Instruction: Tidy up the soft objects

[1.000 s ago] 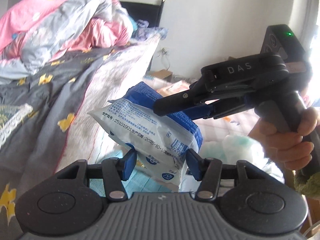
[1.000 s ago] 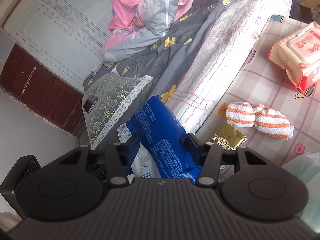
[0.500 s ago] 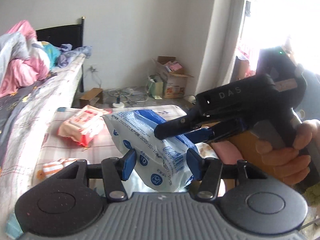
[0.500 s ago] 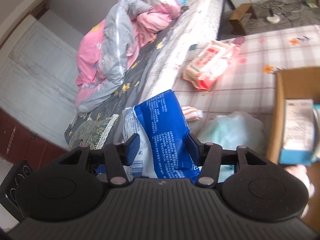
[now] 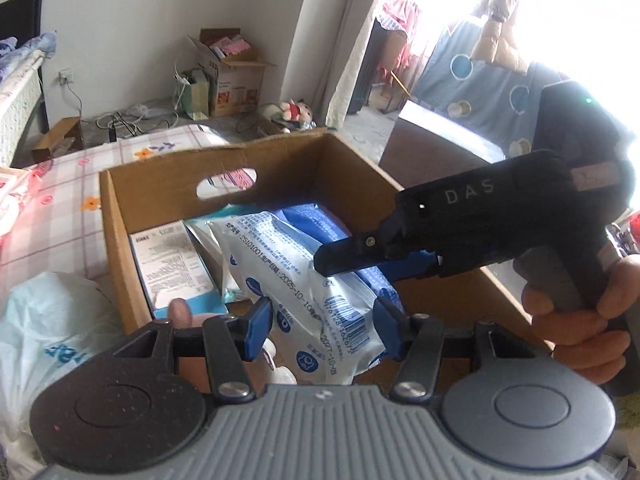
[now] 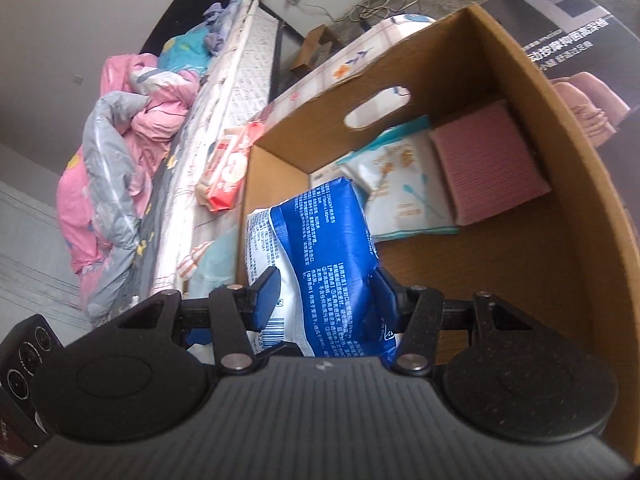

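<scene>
A soft blue-and-white plastic pack (image 5: 296,276) hangs over the open cardboard box (image 5: 216,160). My left gripper (image 5: 324,320) is shut on its near end, both blue pads pressing its sides. My right gripper (image 5: 340,264), a black tool held in a person's hand (image 5: 572,320), comes in from the right and clamps the pack's far part. In the right wrist view the same pack (image 6: 320,240) sits between the right gripper (image 6: 326,296) pads, just inside the box (image 6: 540,92) at its left wall.
The box holds a white-blue carton (image 5: 172,268), a white pouch (image 6: 404,184) and a pink ribbed pad (image 6: 488,164). A pale plastic bag (image 5: 52,320) lies left of the box on the checked tablecloth (image 5: 48,220). A red-white wipes pack (image 6: 228,168) and the bed (image 6: 112,152) lie beyond.
Both grippers swung together with the pack, away from the bed and across the table, and now hold it over the box. Their grip has not changed.
</scene>
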{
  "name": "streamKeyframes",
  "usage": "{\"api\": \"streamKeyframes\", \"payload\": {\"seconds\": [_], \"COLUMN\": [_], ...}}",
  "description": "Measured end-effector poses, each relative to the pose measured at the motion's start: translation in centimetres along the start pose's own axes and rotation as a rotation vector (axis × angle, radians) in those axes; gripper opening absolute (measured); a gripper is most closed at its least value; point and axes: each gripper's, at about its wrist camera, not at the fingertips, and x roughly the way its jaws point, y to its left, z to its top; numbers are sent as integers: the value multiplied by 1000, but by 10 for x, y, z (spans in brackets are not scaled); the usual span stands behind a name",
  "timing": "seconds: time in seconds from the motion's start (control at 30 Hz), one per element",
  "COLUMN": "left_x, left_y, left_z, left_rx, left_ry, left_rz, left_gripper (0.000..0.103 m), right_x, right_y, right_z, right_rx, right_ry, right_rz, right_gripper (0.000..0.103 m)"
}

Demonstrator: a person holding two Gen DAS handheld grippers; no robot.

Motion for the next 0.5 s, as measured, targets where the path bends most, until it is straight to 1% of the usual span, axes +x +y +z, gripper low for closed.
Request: {"api": "streamKeyframes", "payload": {"seconds": [0.07, 0.13, 0.17, 0.27, 0.43, 0.5], "left_x": [19, 28, 27, 16, -13, -28], "left_y": [0, 3, 3, 10, 22, 26], "left_z": [-2, -4, -7, -3, 2, 3], "left_rx": [18, 28, 18, -2, -4, -12], "left_ry": [49, 72, 71, 37, -45, -71], "left_rz": [30, 70, 77, 74, 130, 149], "left_gripper": [57, 57, 57, 57, 60, 60], "right_x": [10, 23, 32, 46, 51, 55], "right_y": [-12, -23, -30, -38, -44, -33], "right_z": [0, -2, -2, -6, -8, -3], "right_rx": [-9, -4, -5, -36, -37, -52], "right_ry": [10, 31, 48, 61, 49, 39], "right_rz": [-58, -102, -118, -179, -174, -183], "right_gripper": [50, 50, 50, 51, 51, 51]}}
